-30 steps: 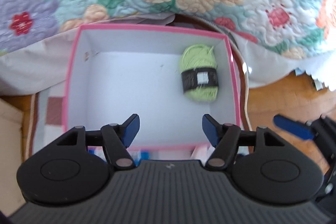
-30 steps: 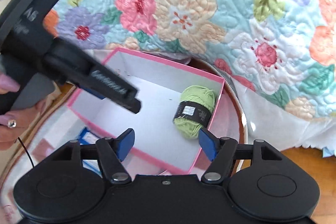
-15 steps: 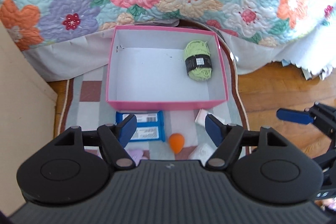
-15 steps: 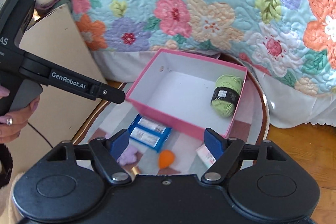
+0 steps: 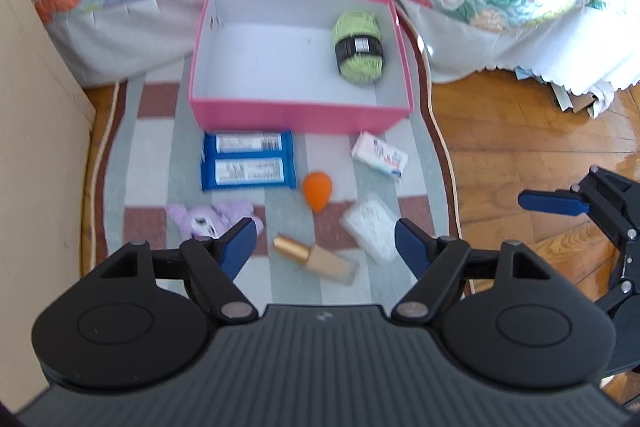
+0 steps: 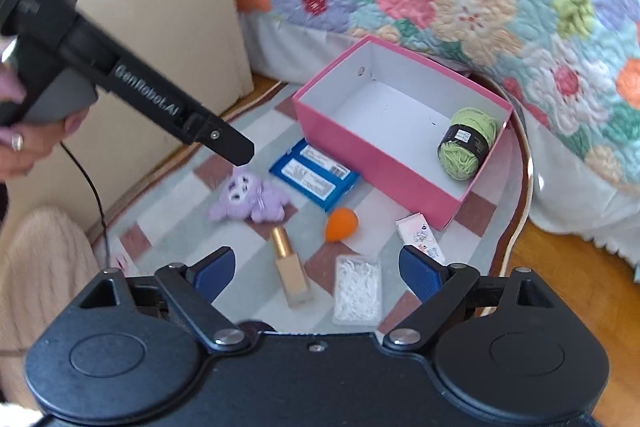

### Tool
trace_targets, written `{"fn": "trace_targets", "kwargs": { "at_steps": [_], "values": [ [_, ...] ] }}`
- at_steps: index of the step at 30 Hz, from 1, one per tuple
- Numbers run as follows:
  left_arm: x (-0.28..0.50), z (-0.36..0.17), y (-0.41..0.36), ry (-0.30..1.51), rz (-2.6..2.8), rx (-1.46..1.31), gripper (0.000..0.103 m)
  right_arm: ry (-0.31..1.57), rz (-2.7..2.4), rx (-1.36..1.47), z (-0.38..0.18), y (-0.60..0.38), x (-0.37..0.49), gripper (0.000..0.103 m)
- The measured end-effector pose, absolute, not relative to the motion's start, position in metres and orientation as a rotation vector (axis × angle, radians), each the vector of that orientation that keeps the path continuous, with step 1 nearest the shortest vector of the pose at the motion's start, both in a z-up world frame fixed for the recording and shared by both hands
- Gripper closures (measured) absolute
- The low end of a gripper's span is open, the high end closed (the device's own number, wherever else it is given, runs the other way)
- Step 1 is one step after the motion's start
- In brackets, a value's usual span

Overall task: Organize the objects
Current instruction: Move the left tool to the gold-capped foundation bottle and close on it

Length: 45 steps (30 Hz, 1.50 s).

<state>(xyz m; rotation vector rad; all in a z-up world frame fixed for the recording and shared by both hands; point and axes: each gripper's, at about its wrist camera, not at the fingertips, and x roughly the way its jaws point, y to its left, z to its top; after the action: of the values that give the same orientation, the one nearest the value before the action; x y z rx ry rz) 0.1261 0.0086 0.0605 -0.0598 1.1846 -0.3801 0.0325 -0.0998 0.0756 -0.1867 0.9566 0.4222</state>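
Sitting in the upper middle of the left wrist view, the pink box on the checked tabletop holds just one thing, a green yarn ball tucked into its right end, so the sorting looks barely begun. The rest waits outside, below the box's near wall. Largest is the blue twin-pack of bars just under the box's left half. Next comes the purple plush toy, left of centre in the right wrist view, then the clear packet of white bits and the foundation bottle with its gold cap at lower centre. The small white printed box lies under the box's right corner, and the orange sponge sits in the middle.

Both tools are released with their jaws opening: neither the left hand-held gripper nor the right hand-held gripper is grasping anything.
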Motion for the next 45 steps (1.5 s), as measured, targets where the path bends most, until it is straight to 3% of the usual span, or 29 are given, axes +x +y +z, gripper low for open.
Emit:
{"fn": "trace_targets", "kwargs": {
  "at_steps": [9, 19, 30, 34, 36, 38, 40, 45],
  "values": [
    [0.113, 0.012, 0.019, 1.253, -0.409, -0.200, 0.023, 0.929, 0.522, -0.310, 0.050, -0.084, 0.026, 0.012],
    [0.102, -0.042, 0.024, 1.252, -0.336, -0.282, 0.022, 0.925, 0.598, -0.398, -0.024, -0.077, 0.027, 0.012],
    [0.107, -0.113, 0.015, 1.246, -0.249, -0.475, 0.037, 0.976, 0.638, -0.493, -0.086, -0.049, 0.044, 0.014],
    [0.112, -0.137, 0.011, 1.274, -0.198, -0.494, 0.045, 1.003, 0.615, -0.490, -0.106, -0.045, 0.058, 0.019],
    [0.113, -0.146, 0.009, 1.287, -0.203, -0.503, 0.052, 1.014, 0.622, -0.493, -0.114, -0.042, 0.063, 0.029],
    [0.111, -0.151, 0.007, 1.296, -0.220, -0.511, 0.059, 1.059, 0.603, -0.482, -0.123, -0.038, 0.069, 0.059],
    [0.109, -0.152, 0.007, 1.285, -0.229, -0.514, 0.065, 1.085, 0.575, -0.442, -0.127, -0.038, 0.072, 0.062],
    [0.107, -0.148, 0.009, 1.250, -0.235, -0.526, 0.066, 1.124, 0.485, -0.282, -0.128, -0.038, 0.070, 0.062]
  ]
}}
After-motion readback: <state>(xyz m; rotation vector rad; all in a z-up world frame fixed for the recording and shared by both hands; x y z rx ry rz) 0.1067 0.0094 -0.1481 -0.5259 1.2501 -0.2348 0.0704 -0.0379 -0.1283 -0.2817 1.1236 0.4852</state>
